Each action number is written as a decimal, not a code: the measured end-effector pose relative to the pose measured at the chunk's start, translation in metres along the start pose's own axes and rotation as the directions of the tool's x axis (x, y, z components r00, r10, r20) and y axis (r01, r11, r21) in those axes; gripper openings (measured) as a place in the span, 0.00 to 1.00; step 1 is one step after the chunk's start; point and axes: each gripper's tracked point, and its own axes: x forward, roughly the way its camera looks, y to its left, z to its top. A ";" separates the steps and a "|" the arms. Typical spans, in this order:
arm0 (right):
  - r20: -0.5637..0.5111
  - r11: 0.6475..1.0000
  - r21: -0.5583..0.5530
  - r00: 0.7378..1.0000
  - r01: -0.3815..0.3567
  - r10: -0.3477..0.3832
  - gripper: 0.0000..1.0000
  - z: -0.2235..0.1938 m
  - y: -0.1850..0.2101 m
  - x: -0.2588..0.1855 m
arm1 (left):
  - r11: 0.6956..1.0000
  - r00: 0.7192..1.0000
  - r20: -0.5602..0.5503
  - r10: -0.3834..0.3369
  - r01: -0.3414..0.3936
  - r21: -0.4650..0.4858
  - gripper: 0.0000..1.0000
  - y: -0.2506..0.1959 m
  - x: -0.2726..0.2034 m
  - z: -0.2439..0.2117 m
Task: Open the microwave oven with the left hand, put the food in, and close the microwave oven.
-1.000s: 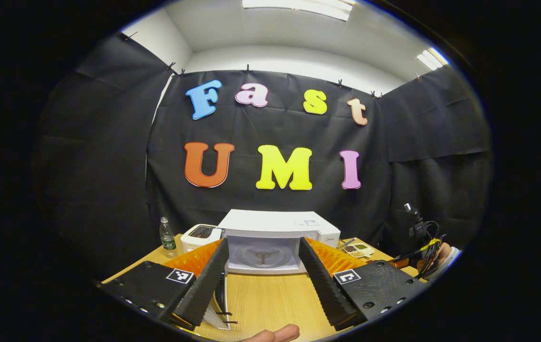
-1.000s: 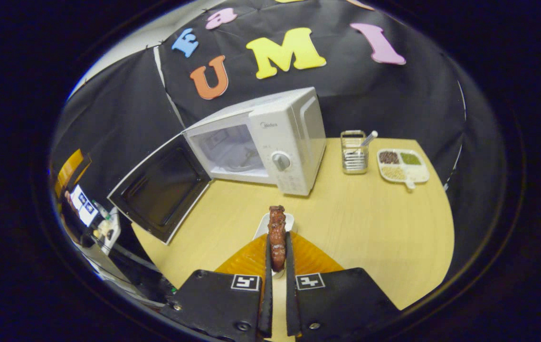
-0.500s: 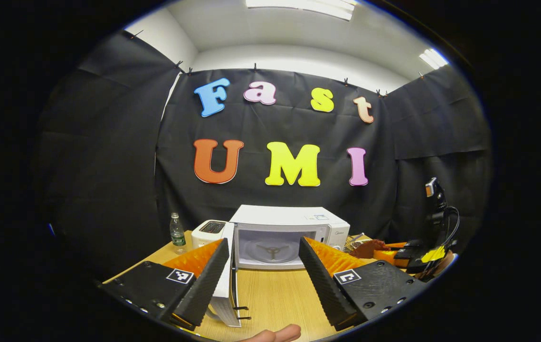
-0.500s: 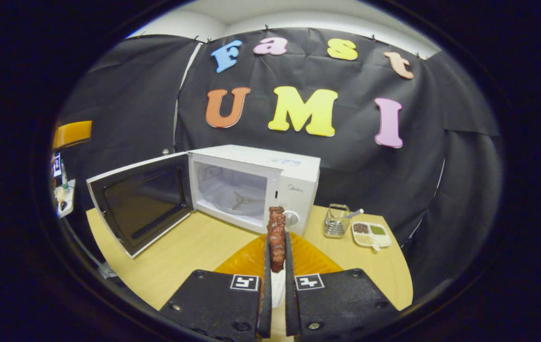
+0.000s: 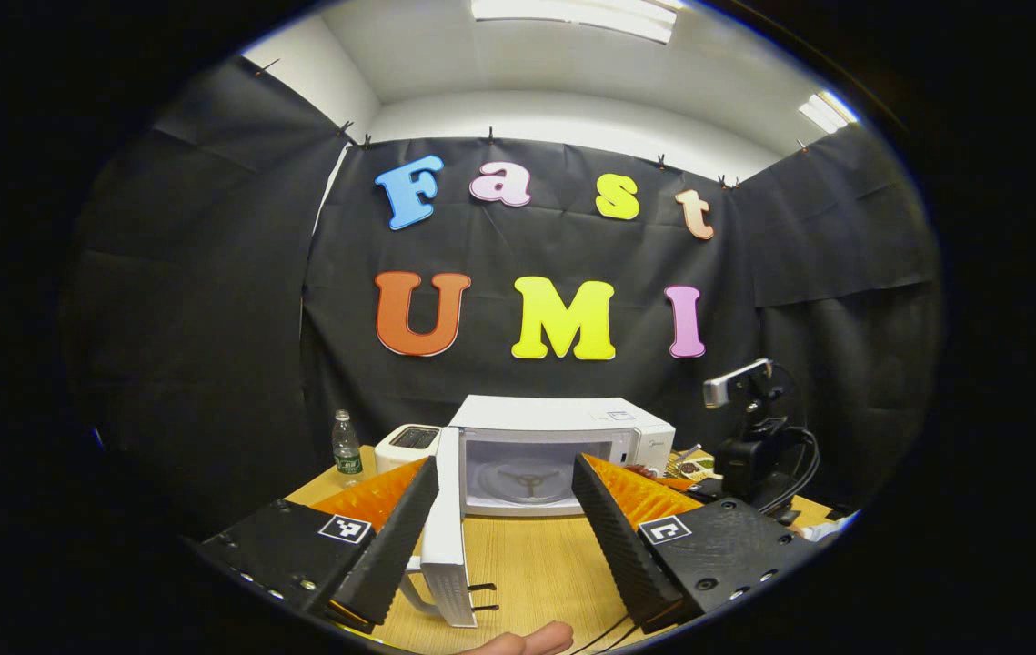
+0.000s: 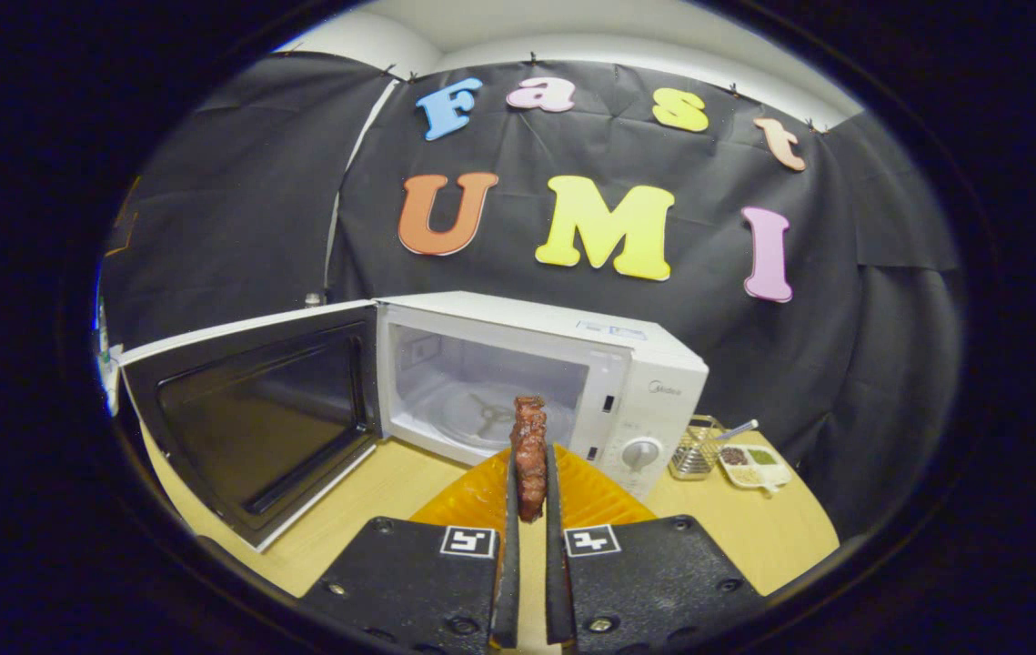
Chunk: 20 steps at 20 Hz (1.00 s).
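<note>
White boxy microwave oven [image 5: 563, 446] at far end of pale wooden table [image 5: 527, 564], door [image 5: 447, 532] swung wide, seen edge-on in left gripper view between spread fingers of left gripper [image 5: 504, 518]; nothing held. Small plastic bottle [image 5: 347, 446] and white toaster [image 5: 408, 444] beside oven.

Right gripper view: right gripper [image 6: 528, 496] pinching reddish-brown strip of meat [image 6: 529, 450] upright, held up before open cavity. Wire basket [image 6: 695, 453] and sectioned tray [image 6: 754, 464] right of oven.

The microwave [image 6: 563, 382], ahead of the right gripper, bears a small brand mark, too small to read.
</note>
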 end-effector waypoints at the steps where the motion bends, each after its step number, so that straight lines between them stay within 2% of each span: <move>1: 0.002 1.000 0.021 1.000 0.005 -0.005 0.14 0.002 0.006 0.012 | 1.000 1.000 -0.001 0.006 -0.006 -0.003 0.91 0.005 0.001 0.000; 6: -0.030 0.985 0.171 0.999 -0.010 0.015 0.14 -0.007 0.030 0.073 | 0.999 0.999 -0.025 0.040 -0.040 -0.001 0.91 0.026 0.015 -0.009; 8: -0.037 0.967 0.255 0.999 -0.022 0.032 0.14 -0.009 0.038 0.096 | 0.999 0.998 -0.034 0.048 -0.049 -0.003 0.91 0.033 0.020 -0.012; 10: -0.022 0.932 0.363 0.999 -0.016 0.025 0.14 -0.008 0.038 0.114 | 0.999 0.998 -0.045 0.050 -0.051 -0.010 0.91 0.037 0.024 -0.016; 13: 0.021 0.831 0.556 1.000 0.002 -0.016 0.14 -0.001 0.038 0.141 | 0.998 0.997 -0.057 0.059 -0.060 -0.007 0.91 0.044 0.031 -0.020; 15: 0.047 0.761 0.648 0.996 0.025 -0.072 0.14 0.005 0.034 0.159 | 0.998 0.996 -0.072 0.052 -0.054 -0.026 0.91 0.048 0.034 -0.024; 17: 0.069 0.670 0.743 0.992 0.020 -0.105 0.14 0.009 0.032 0.177 | 0.998 0.996 -0.079 0.038 -0.042 -0.048 0.91 0.049 0.034 -0.024; 18: 0.073 0.630 0.777 0.990 0.017 -0.117 0.14 0.008 0.033 0.188 | 0.998 0.996 -0.081 0.038 -0.042 -0.052 0.91 0.052 0.035 -0.024; 20: 0.047 0.573 0.818 0.990 0.040 -0.135 0.14 -0.004 0.037 0.208 | 0.997 0.996 -0.077 0.047 -0.051 -0.056 0.91 0.056 0.034 -0.024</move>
